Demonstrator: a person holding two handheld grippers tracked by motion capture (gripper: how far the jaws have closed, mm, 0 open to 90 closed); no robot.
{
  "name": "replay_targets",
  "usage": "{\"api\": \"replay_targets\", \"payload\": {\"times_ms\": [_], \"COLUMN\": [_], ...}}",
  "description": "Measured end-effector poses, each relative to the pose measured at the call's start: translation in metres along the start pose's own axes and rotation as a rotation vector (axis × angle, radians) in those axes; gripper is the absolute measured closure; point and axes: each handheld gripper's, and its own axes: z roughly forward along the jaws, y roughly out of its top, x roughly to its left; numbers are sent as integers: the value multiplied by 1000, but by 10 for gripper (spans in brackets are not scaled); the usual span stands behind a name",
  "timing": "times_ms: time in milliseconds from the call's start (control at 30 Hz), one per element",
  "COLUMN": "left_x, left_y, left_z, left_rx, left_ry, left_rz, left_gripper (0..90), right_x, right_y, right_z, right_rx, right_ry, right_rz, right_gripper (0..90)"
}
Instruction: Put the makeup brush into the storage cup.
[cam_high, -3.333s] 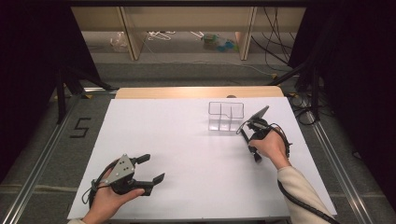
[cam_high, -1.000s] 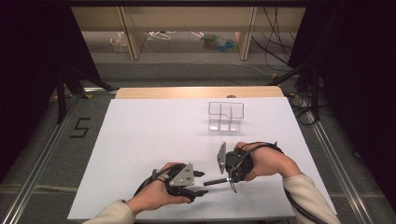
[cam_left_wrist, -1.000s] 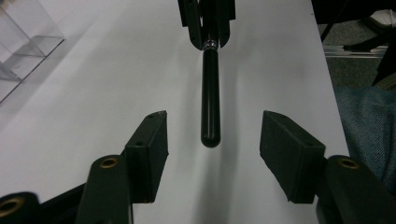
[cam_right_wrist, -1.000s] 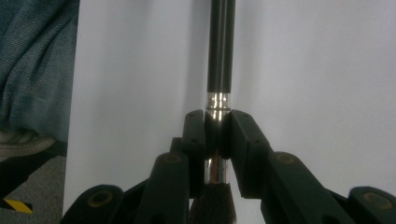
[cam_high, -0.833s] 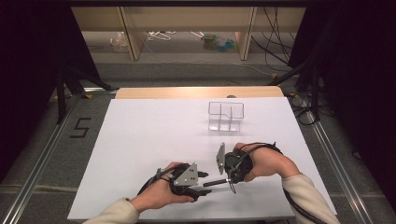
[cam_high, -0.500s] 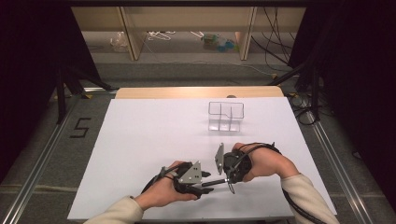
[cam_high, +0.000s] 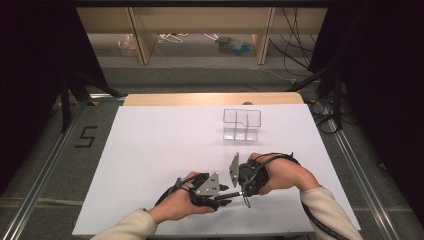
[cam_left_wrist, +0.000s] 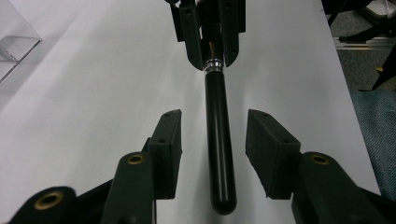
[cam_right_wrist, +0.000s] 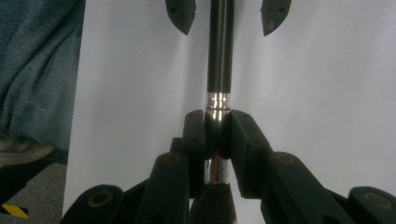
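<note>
So the right gripper (cam_right_wrist: 217, 135) is clamped on the brush (cam_left_wrist: 219, 154) at its silver ferrule, bristles poking back toward the camera in the right gripper view. The black handle sticks out level over the table (cam_high: 150, 150) and runs between the pads of the left gripper (cam_left_wrist: 214, 156), whose jaws have just been closing in but aren't touching it, with a gap on both sides. Both hands sit close together near the table's front edge. Loads of bare white surface to the left and behind. A clear plastic organizer (cam_high: 242, 124) stands well apart toward the far edge.
</note>
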Motion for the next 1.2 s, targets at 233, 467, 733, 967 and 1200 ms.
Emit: {"api": "replay_targets", "payload": {"times_ms": [233, 467, 733, 967, 1200], "left_x": [0, 0, -1, -2, -3], "left_y": [1, 2, 2, 2, 3], "left_z": [2, 3, 7, 9, 8], "left_rx": [-4, 9, 14, 27, 35], "left_ry": [2, 1, -5, -8, 10], "left_rz": [-10, -5, -15, -5, -6], "left_gripper": [569, 589, 641, 720, 784], "right_x": [1, -1, -2, 1, 1], "right_y": [1, 2, 2, 3, 4], "right_z": [1, 0, 1, -1, -1], "right_rx": [-3, -2, -9, -13, -19], "right_ry": [8, -1, -7, 2, -8], "right_rz": [10, -3, -31, 12, 2], "right_gripper": [771, 771, 771, 771, 770]}}
